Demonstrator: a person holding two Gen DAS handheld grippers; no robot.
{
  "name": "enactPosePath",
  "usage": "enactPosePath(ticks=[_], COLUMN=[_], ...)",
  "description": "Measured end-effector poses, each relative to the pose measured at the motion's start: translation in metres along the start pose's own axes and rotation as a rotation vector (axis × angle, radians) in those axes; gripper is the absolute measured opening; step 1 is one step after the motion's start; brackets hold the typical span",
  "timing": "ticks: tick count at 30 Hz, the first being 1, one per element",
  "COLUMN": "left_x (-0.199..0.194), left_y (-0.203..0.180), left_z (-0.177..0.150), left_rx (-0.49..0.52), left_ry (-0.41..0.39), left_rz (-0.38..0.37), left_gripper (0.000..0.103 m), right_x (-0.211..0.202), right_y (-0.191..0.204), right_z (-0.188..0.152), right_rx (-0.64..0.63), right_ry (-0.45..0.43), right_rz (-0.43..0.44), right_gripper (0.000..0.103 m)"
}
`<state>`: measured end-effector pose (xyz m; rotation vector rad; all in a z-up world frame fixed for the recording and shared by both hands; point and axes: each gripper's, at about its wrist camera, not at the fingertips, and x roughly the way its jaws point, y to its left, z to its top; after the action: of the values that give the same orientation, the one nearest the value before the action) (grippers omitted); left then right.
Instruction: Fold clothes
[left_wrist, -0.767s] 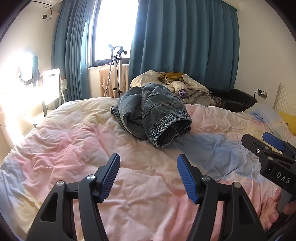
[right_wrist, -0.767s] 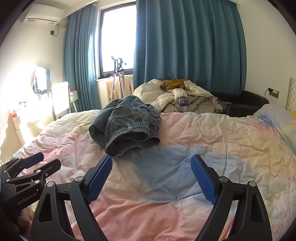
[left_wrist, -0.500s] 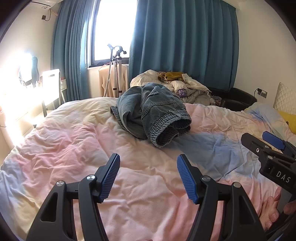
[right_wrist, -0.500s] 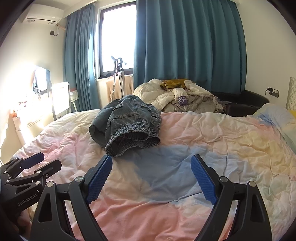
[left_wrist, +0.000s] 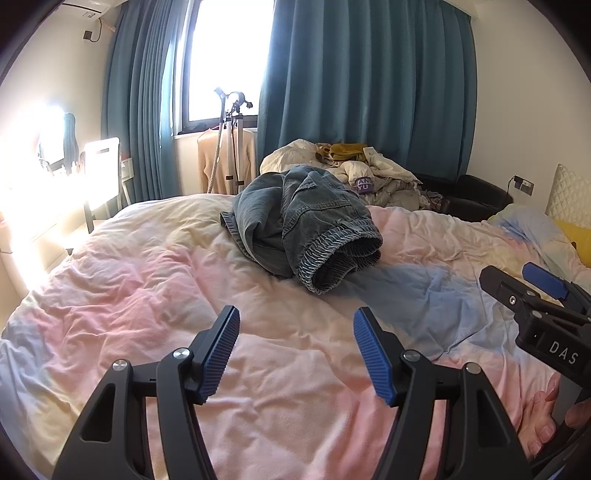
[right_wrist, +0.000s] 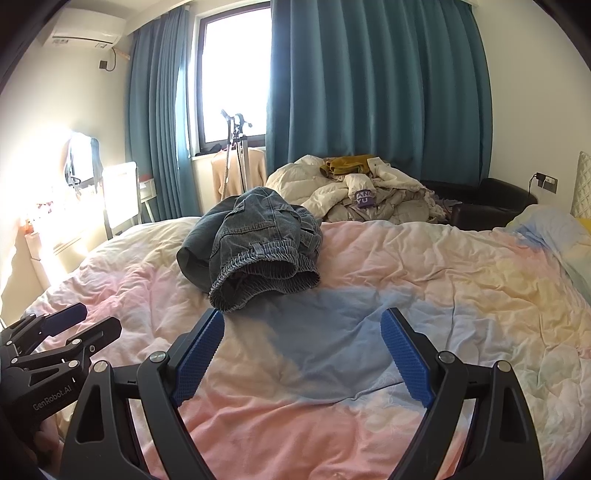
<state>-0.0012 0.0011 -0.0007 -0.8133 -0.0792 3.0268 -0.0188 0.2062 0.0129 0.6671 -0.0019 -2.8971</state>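
Observation:
A crumpled pair of grey-blue denim trousers (left_wrist: 303, 225) lies bunched in the middle of the bed, its elastic waistband facing me; it also shows in the right wrist view as the denim trousers (right_wrist: 255, 243). My left gripper (left_wrist: 295, 325) hovers open above the quilt, short of the trousers, nothing between its blue pads. My right gripper (right_wrist: 303, 325) is open too, wide, with the waistband just beyond its left fingertip. Each gripper appears at the edge of the other's view: the right gripper (left_wrist: 517, 284) and the left gripper (right_wrist: 85, 321).
The bed's pastel pink, blue and yellow quilt (left_wrist: 147, 288) spreads all around. A heap of pale clothes and bedding (right_wrist: 365, 195) sits at the far side before teal curtains (right_wrist: 369, 81). A tripod (left_wrist: 232, 140), a chair (left_wrist: 103, 173) and a dark armchair (right_wrist: 487, 203) stand beyond the bed.

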Motion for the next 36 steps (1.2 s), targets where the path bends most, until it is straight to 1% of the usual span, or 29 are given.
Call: enactPosePath(ticks=[8,16,19,22,28,32,34,36], left_x=[0.005,0.005,0.004,0.002,-0.012,-0.029,-0.041,-0.054], left_y=[0.000,-0.001,0.001,0.005,0.016,0.024,0.024,0.020], left_z=[0.000,0.003,0.003,0.002,0.003,0.009,0.015,0.022], left_rx=[0.013,0.022,0.025,0.020,0.007,-0.017,-0.010,0.012], left_ry=[-0.001,-0.014,-0.008,-0.004,0.007,0.033,0.044,0.036], left_rz=[0.004,0.002,0.014,0.018,0.019,0.033,0.023,0.022], left_gripper=[0.066,0.066,0.066,0.066,0.066,0.066,0.066,0.066], right_x=[0.003,0.003,0.002,-0.001,-0.013,-0.020,-0.024,-0.030], right_y=[-0.003,-0.006,-0.008,-0.010,-0.004,-0.002,0.000,0.003], right_z=[-0.002,-0.006,-0.010,-0.012,-0.014,-0.003,0.008,0.021], right_rx=[0.017,0.029,0.041,0.073,0.086,0.113,0.118,0.110], right_ry=[0.005,0.010,0.019,0.033,0.060,0.107,0.130,0.147], right_rz=[0.007,-0.007,-0.027,-0.022,-0.054,-0.034,-0.031,-0.037], right_gripper=[0.088,0.088,0.088,0.088,0.088,0.088,0.088,0.088])
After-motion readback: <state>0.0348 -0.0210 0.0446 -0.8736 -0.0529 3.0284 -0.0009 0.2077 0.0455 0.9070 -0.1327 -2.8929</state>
